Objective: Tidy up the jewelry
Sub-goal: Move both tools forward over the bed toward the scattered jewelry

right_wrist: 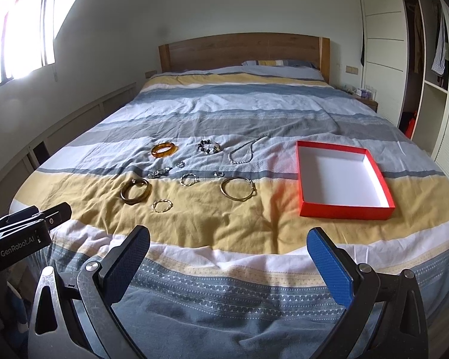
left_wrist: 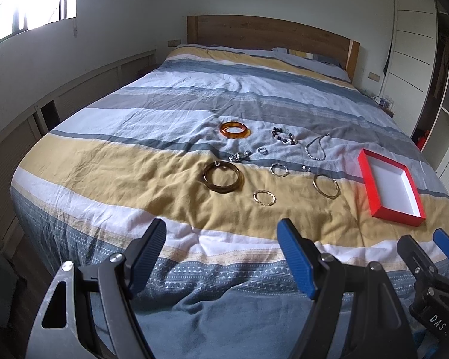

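Note:
Several pieces of jewelry lie spread on the striped bedspread [left_wrist: 128, 167]: an amber bangle [left_wrist: 234, 129] [right_wrist: 164, 150], a dark brown bangle [left_wrist: 223, 176] [right_wrist: 135, 191], a thin gold bangle [left_wrist: 326, 186] [right_wrist: 238, 188], a small gold chain bracelet [left_wrist: 264, 198] [right_wrist: 162, 205], a beaded bracelet [left_wrist: 284, 136] [right_wrist: 209, 147] and a silver necklace [left_wrist: 316, 147] [right_wrist: 245, 152]. An empty red box [left_wrist: 390, 184] [right_wrist: 342, 179] with a white inside lies to their right. My left gripper [left_wrist: 223, 257] is open and empty, short of the jewelry. My right gripper [right_wrist: 229, 257] is open and empty, short of the box.
The wooden headboard [right_wrist: 242, 49] and pillows are at the far end. A window wall with low cabinets runs on the left. A white wardrobe [right_wrist: 383, 45] and a nightstand stand on the right. The right gripper's fingers [left_wrist: 446, 243] show at the left view's right edge.

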Demonstrator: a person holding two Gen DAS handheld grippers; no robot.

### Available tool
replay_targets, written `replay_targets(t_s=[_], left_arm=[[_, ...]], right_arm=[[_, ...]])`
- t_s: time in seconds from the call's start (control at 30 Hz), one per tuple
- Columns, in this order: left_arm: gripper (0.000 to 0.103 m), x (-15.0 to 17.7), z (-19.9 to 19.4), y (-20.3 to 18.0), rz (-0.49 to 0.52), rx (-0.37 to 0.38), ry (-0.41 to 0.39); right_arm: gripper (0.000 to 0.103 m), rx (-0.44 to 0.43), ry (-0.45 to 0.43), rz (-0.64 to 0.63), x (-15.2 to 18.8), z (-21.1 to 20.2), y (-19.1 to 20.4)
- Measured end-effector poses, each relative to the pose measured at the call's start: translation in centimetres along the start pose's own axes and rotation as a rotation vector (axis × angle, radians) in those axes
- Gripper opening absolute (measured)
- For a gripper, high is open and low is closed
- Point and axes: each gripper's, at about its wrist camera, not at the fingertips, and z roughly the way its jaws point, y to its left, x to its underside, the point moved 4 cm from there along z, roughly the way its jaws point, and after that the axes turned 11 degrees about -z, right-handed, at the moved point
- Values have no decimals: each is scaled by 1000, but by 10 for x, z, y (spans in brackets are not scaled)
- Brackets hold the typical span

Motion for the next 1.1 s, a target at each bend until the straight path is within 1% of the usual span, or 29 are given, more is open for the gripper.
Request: replay_targets(t_s=[0.3,0.53,0.7,0.8,1.0,1.1], left_arm=[[75,-6,10,-7,14,-1,-12],[75,-3,28,-10,20,18,22],[75,-4,36,-12,25,28,27],[75,-5,38,-11,25,27,21],[75,-10,41,-13,41,3,-8],[75,-12,43,-15,44,5,-20]], right_arm=[[102,-1,2,-9,-1,11,-3],[102,-8,34,-14,2,25,-7],[103,-21,48,-26,1,35,-6],[103,-33,57,-22,0,40,-5],[103,-48,67,-31,-3,48,-5],[103,-53,69,-40,-5,51,-4]])
